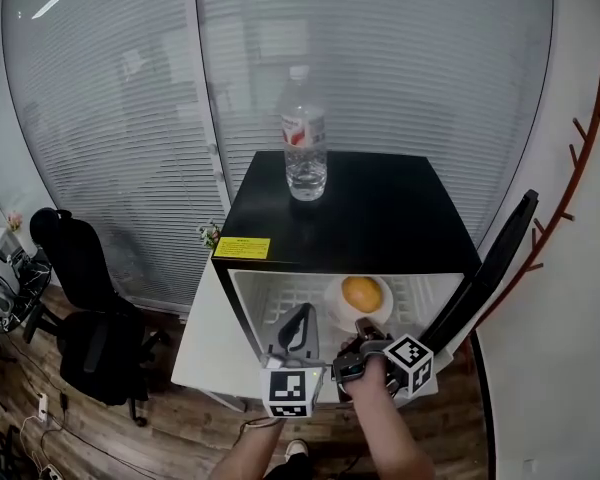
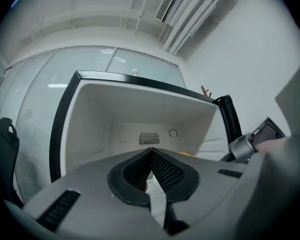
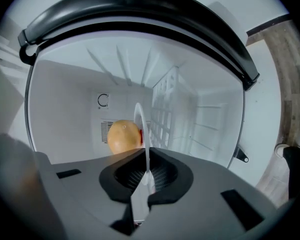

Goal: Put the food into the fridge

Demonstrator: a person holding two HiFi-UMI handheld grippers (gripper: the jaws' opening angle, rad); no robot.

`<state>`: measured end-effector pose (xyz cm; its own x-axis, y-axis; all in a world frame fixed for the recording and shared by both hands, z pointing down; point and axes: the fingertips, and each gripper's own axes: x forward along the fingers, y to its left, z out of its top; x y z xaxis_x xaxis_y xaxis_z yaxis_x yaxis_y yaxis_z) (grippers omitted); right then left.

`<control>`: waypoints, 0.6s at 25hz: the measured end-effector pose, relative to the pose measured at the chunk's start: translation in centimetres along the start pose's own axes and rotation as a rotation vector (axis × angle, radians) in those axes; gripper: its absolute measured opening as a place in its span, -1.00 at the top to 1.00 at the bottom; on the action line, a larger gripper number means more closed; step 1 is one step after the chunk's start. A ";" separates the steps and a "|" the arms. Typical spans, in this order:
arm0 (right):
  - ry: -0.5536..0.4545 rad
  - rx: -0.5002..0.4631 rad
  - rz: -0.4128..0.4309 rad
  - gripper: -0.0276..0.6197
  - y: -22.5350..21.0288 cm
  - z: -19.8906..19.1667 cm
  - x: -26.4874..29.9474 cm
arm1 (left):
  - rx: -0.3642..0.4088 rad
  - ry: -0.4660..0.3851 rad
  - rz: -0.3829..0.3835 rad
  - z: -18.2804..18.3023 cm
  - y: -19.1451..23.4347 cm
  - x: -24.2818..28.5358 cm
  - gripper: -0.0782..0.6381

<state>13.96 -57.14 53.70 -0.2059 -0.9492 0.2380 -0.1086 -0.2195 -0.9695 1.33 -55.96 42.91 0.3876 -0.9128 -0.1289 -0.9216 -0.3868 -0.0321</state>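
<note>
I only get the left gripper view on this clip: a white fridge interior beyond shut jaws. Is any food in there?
Observer: Yes. The head view shows an orange on a white plate inside the open fridge.
Operator: Is the other gripper holding anything?
Observer: The right gripper has its jaws shut on the rim of that plate, as seen in its own view.
Operator: Anything outside the fridge?
Observer: A clear plastic water bottle stands upright on the fridge's black top.
</note>
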 end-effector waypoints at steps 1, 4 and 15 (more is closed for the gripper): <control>0.001 0.002 -0.007 0.80 -0.2 -0.1 0.1 | 0.002 0.002 -0.002 -0.2 0.0 0.0 0.71; 0.007 0.010 -0.024 0.80 -0.8 -0.5 0.4 | -0.001 0.011 -0.004 -0.7 0.3 0.1 0.71; 0.017 0.075 -0.058 0.80 -3.0 -1.2 0.9 | -0.027 0.021 0.002 -1.8 0.7 0.1 0.71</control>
<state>12.93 -57.05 56.91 -0.2177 -0.9306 0.2942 -0.0480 -0.2909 -0.9556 0.76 -56.57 44.61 0.3864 -0.9160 -0.1080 -0.9216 -0.3882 -0.0053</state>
